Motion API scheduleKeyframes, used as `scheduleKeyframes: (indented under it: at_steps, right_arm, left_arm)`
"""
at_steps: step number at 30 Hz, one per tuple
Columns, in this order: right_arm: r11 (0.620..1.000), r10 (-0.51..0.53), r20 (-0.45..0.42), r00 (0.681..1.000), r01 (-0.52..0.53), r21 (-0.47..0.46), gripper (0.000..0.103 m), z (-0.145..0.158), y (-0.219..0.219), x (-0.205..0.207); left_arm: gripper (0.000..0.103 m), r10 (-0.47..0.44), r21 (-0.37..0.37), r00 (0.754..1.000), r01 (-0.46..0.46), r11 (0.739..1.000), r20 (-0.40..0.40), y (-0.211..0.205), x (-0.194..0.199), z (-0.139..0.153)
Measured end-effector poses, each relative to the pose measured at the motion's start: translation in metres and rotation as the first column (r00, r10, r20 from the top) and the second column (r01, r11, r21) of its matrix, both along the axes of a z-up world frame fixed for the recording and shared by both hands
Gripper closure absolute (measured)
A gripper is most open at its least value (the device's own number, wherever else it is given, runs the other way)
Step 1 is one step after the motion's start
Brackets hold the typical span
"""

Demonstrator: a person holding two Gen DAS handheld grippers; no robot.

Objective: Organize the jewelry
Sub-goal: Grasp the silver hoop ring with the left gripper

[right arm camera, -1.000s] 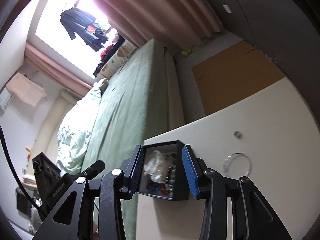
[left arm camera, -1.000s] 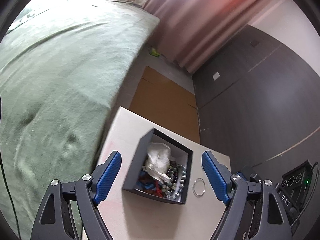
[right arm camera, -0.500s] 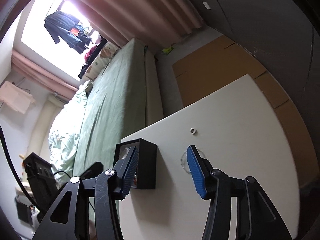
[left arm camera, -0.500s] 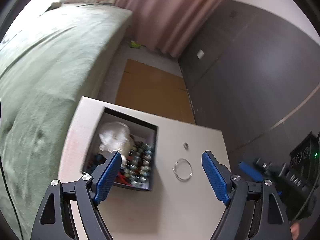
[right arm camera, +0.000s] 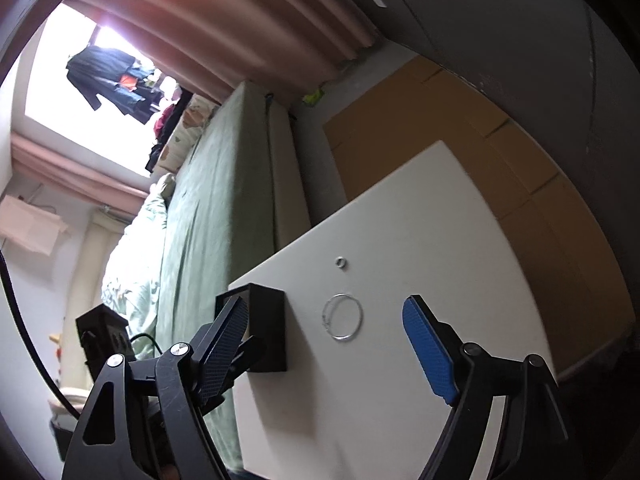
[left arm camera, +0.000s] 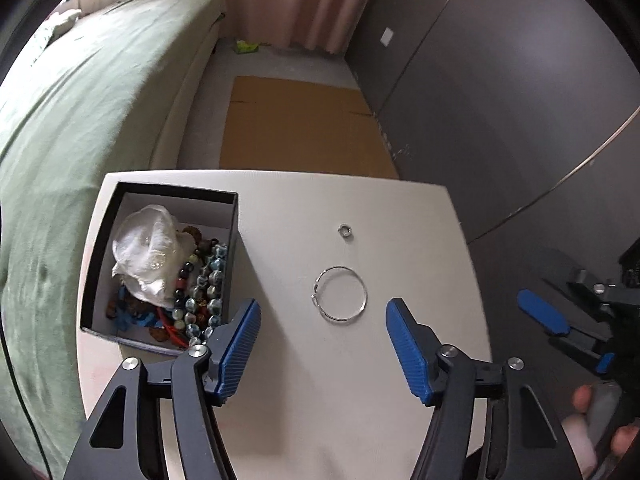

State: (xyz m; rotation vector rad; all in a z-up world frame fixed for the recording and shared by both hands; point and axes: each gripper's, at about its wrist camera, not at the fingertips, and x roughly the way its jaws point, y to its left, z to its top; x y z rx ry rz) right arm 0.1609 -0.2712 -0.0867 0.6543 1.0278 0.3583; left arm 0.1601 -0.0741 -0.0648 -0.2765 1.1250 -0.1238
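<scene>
A thin silver bangle (left arm camera: 316,292) (right arm camera: 343,339) lies flat on the white table (left arm camera: 320,400) (right arm camera: 400,260), with a small silver ring (left arm camera: 344,230) (right arm camera: 340,262) just beyond it. At the table's left edge stands a black box (left arm camera: 176,190) (right arm camera: 266,332) holding bead strings (left arm camera: 208,280) and a crumpled white bag (left arm camera: 148,252). My left gripper (left arm camera: 322,306) hovers over the bangle with its jaws closing and nothing between the pads. My right gripper (right arm camera: 324,308) (left arm camera: 542,316) frames the same bangle with its jaws opening, empty, its left finger beside the box.
A green bed (left arm camera: 80,100) runs along the table's left side. Flattened cardboard (left arm camera: 300,120) lies on the floor beyond the table, with dark wardrobe panels (left arm camera: 500,80) to the right. A person's fingers (left arm camera: 580,396) show at the lower right.
Both grippers have shifted right, from the black box to the bangle. The right jaws, which bracketed the box, have widened and left it. The left jaws have narrowed.
</scene>
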Motion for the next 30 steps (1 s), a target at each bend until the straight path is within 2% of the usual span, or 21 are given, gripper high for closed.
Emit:
scheduleKeyframes:
  at_steps: [7, 14, 18, 23, 24, 25, 26, 28, 30]
  right_arm:
    - [0.999, -0.051, -0.044, 0.998, 0.051, -0.008, 0.023, -0.010, -0.026, 0.001]
    - [0.995, -0.096, -0.080, 0.992, 0.096, 0.001, 0.023, -0.017, -0.043, 0.004]
    - [0.994, -0.107, -0.089, 0.990, 0.109, 0.015, 0.023, -0.019, -0.049, 0.005]
    - [0.990, -0.136, -0.098, 0.986, 0.139, 0.015, 0.023, -0.022, -0.056, 0.005]
    - [0.990, -0.138, -0.099, 0.985, 0.140, 0.017, 0.023, -0.022, -0.057, 0.005]
    - [0.990, -0.139, -0.101, 0.985, 0.141, 0.017, 0.023, -0.023, -0.057, 0.005]
    - [0.990, -0.139, -0.102, 0.985, 0.142, 0.017, 0.023, -0.023, -0.057, 0.005]
    - [0.990, -0.140, -0.105, 0.985, 0.142, 0.011, 0.023, -0.024, -0.054, 0.005]
    - [0.991, -0.136, -0.110, 0.985, 0.137, 0.005, 0.023, -0.025, -0.051, 0.005]
  left_arm:
    - [0.060, -0.028, 0.054, 0.997, 0.032, 0.998, -0.077, -0.018, 0.018, -0.020]
    - [0.061, -0.042, 0.109, 0.992, 0.056, 0.992, -0.122, -0.035, 0.033, -0.039]
    - [0.070, -0.041, 0.170, 0.990, 0.064, 0.983, -0.137, -0.042, 0.040, -0.050]
    - [0.072, -0.034, 0.209, 0.988, 0.065, 0.976, -0.151, -0.046, 0.045, -0.063]
    - [0.076, -0.037, 0.214, 0.987, 0.070, 0.974, -0.155, -0.047, 0.046, -0.066]
    - [0.086, -0.042, 0.219, 0.985, 0.078, 0.973, -0.166, -0.048, 0.046, -0.070]
    - [0.086, -0.040, 0.230, 0.986, 0.077, 0.970, -0.162, -0.049, 0.044, -0.072]
    - [0.102, -0.044, 0.229, 0.987, 0.080, 0.970, -0.155, -0.050, 0.042, -0.073]
    - [0.102, -0.041, 0.193, 0.987, 0.070, 0.979, -0.153, -0.044, 0.040, -0.073]
